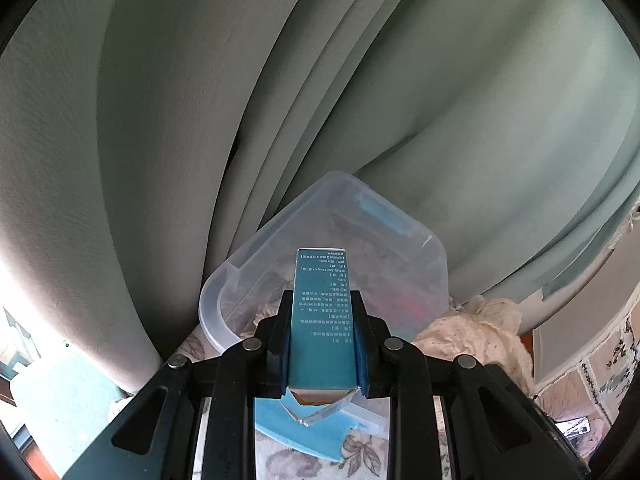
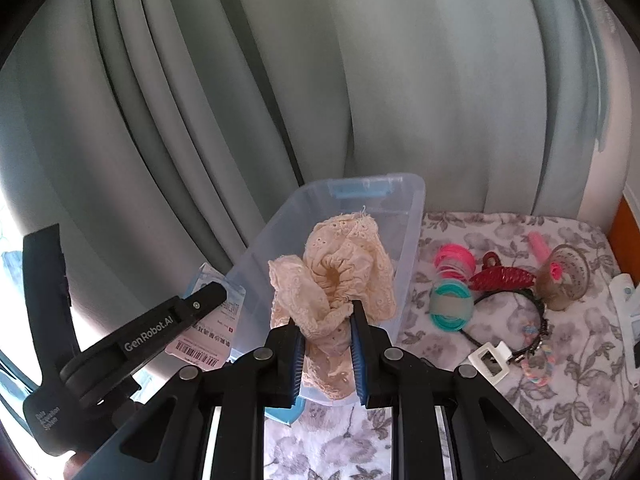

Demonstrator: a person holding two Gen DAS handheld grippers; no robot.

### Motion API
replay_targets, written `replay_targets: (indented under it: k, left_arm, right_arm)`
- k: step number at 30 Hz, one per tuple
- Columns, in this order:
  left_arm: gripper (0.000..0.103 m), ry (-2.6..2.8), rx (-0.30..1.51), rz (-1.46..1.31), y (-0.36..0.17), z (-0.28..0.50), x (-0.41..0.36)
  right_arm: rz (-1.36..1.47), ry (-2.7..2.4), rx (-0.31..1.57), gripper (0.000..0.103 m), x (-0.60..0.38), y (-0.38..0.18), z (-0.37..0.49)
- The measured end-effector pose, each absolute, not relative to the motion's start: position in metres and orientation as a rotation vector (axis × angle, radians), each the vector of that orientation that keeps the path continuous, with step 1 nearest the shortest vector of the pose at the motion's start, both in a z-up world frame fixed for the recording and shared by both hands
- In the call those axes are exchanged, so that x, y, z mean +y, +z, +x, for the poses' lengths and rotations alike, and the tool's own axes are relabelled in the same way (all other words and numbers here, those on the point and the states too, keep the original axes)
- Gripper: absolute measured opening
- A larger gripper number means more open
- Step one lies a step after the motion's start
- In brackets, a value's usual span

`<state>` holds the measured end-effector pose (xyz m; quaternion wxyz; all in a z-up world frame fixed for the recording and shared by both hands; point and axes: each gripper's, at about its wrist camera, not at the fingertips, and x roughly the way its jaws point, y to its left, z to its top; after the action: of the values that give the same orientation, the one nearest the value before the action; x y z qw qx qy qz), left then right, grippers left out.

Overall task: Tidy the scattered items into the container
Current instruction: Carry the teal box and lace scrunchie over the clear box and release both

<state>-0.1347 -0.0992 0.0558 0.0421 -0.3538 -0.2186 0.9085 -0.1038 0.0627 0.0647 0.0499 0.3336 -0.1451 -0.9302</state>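
Bin (image 2: 404, 216) sits straight ahead of and below both claws, so each drop is just forward and down. Left claw (image 1: 322, 336) is clamped on a teal box (image 1: 322, 312), a stiff printed carton with its long axis pointing at the bin. Right claw (image 2: 325, 332) pinches a cream scrunchie (image 2: 340, 276), soft ruffled lace, hanging over the bin's near end. Bin is clear plastic with a blue latch.

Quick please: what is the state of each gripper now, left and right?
Left gripper: closed on the teal box.
Right gripper: closed on the cream lace scrunchie.
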Motion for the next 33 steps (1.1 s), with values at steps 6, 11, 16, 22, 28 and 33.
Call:
replay_targets:
  k: [6, 11, 16, 22, 28, 33]
  left_arm:
    - [0.026, 2.764, -0.673, -1.112, 0.044, -0.146, -0.098]
    - [0.026, 2.751, -0.671, -1.113, 0.038, -0.154, -0.097]
    - [0.026, 2.724, -0.684, -1.12, 0.036, -0.155, -0.099]
    - [0.026, 2.708, -0.668, -1.164, 0.03, -0.157, -0.098]
    - [0.026, 2.708, -0.652, -1.188, 0.026, -0.159, -0.097]
    - [0.03, 2.705, -0.637, -1.213, 0.024, -0.166, -0.089]
  right_arm:
    - [1.079, -2.818, -0.442, 0.022, 0.063, 0.05, -0.118]
    - [1.119, -2.793, -0.455, 0.022, 0.065, 0.039, -0.13]
    - [1.157, -2.766, -0.468, 0.023, 0.067, 0.029, -0.138]
    - [1.192, -2.751, -0.462, 0.026, 0.068, 0.022, -0.143]
    - [1.195, -2.737, -0.488, 0.027, 0.071, 0.019, -0.147]
    - [1.195, -2.739, -0.473, 0.032, 0.07, 0.02, -0.147]
